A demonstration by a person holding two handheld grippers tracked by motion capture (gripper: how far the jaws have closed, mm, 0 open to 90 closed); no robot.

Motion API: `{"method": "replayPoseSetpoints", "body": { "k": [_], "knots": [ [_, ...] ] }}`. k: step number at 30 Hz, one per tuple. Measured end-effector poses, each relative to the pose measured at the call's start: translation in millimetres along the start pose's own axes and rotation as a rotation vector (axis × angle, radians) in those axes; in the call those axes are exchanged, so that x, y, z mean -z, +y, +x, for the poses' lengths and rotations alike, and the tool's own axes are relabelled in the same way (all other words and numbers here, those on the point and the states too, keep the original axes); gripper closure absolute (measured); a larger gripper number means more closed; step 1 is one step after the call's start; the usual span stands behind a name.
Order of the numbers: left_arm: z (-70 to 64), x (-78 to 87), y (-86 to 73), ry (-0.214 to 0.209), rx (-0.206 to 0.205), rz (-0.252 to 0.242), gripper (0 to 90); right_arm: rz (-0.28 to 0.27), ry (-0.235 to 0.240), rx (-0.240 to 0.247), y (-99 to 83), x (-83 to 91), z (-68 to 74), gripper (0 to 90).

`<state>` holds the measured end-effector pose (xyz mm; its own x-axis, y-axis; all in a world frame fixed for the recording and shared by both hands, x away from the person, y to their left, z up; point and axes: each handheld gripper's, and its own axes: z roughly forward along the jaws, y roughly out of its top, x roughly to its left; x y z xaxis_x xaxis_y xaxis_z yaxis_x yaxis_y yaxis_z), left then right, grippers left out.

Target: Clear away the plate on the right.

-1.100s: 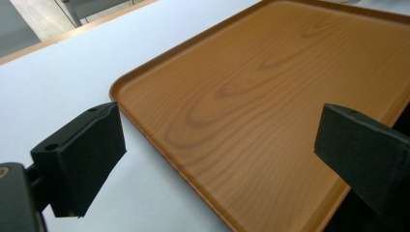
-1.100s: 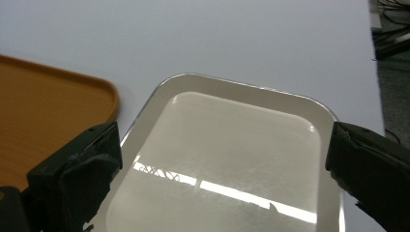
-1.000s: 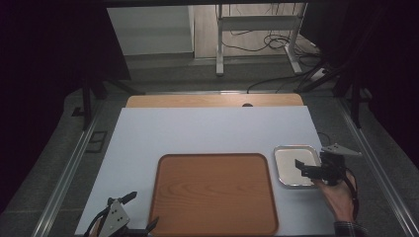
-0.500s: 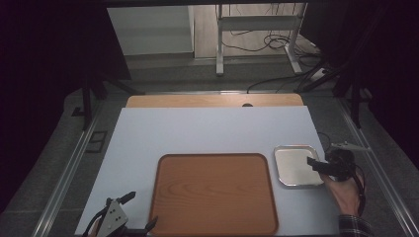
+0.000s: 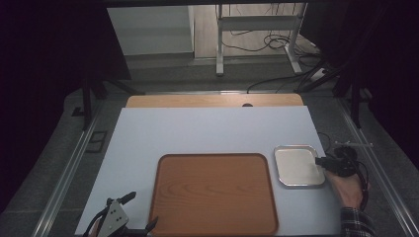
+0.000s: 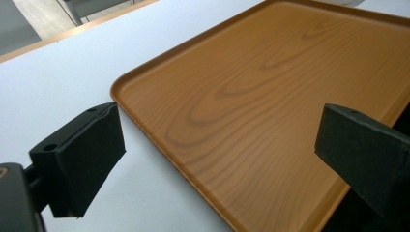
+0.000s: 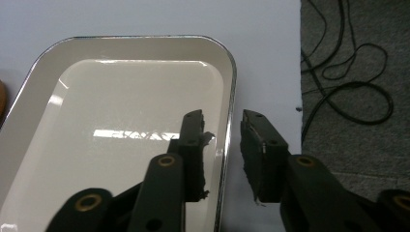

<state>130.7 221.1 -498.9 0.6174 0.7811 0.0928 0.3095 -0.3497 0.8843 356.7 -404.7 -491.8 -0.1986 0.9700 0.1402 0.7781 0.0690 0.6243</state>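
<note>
We are observing the right gripper (image 7: 222, 145) straddling the right-hand rim of the small metal tray (image 5: 297, 165), one jaw inside the tray and the other outside over the white table surface (image 5: 207, 133); the jaws are standing narrowly parted, not yet pressing the rim as far as the right gripper view allows us to judge. Compared with a second ago, we are noting that this gripper has drawn back from over the tray's interior toward its right edge, and the tray itself appears to have stayed where it was, just beside the large wooden tray (image 5: 214, 192) and apart from it. We are reading this as a repositioning to take the metal tray by its rim; the grasp is judged as being set up rather than completed. The left gripper (image 6: 217, 159) is resting at the near left corner of the wooden tray with its jaws standing wide apart and holding nothing, unchanged in place. We are flagging one risk: a thin, shiny rim may be slipping under a shallow bite.
</note>
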Motion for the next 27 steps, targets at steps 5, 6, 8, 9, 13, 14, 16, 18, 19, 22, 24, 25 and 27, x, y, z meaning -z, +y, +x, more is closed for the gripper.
{"method": "replayPoseSetpoints", "body": {
  "k": [5, 6, 8, 9, 13, 14, 16, 18, 19, 22, 24, 25, 27],
  "knots": [
    [0.1, -0.1, 0.0, -0.001, 0.001, 0.000, 3.4, 0.039, 0.017, -0.023, 0.4, -7.2, -4.6, 79.9],
    [0.1, -0.1, 0.0, 0.000, 0.001, 0.000, 3.4, 0.046, 0.018, -0.025, 0.3, -8.4, -5.3, 81.5],
    [-0.1, -0.1, 0.0, 0.000, -0.001, 0.001, 3.4, 0.051, 0.036, -0.043, 0.0, -9.9, -6.7, 83.7],
    [-0.2, -0.1, 0.0, 0.000, -0.001, 0.001, 3.4, 0.056, 0.044, -0.060, 0.1, -9.5, -7.4, 84.9],
    [-0.4, 0.0, 0.0, 0.001, -0.003, 0.001, 3.4, 0.048, 0.101, -0.130, -0.8, -7.1, -13.3, 88.0],
    [-0.2, 0.1, 0.0, 0.001, -0.002, 0.000, 3.4, 0.043, 0.115, -0.140, -0.9, -6.4, -14.4, 88.0],
    [0.3, 0.3, -0.1, 0.000, 0.001, 0.000, 3.4, 0.034, 0.128, -0.150, -0.6, -3.4, -15.5, 88.1],
    [0.7, 0.5, -0.3, 0.000, 0.009, -0.004, 3.4, 0.022, 0.118, -0.152, -0.2, -0.3, -15.0, 88.0],
    [1.0, 0.6, -0.4, 0.000, 0.011, -0.005, 3.4, 0.014, 0.122, -0.159, 0.0, 1.2, -15.1, 88.0],
    [1.1, 0.7, -0.4, 0.001, 0.012, -0.006, 3.4, -0.011, 0.139, -0.176, 0.2, 4.4, -15.1, 88.0],
    [0.7, 0.6, -0.3, 0.001, 0.010, -0.005, 3.4, -0.029, 0.153, -0.190, 0.6, 7.4, -14.2, 88.0],
    [0.4, 0.6, -0.3, 0.002, 0.009, -0.005, 3.3, -0.034, 0.160, -0.192, 0.8, 8.7, -13.8, 88.0],
    [0.3, 0.7, -0.3, 0.002, 0.008, -0.005, 3.4, -0.043, 0.169, -0.194, 1.2, 10.7, -12.2, 87.9]
  ]
}}
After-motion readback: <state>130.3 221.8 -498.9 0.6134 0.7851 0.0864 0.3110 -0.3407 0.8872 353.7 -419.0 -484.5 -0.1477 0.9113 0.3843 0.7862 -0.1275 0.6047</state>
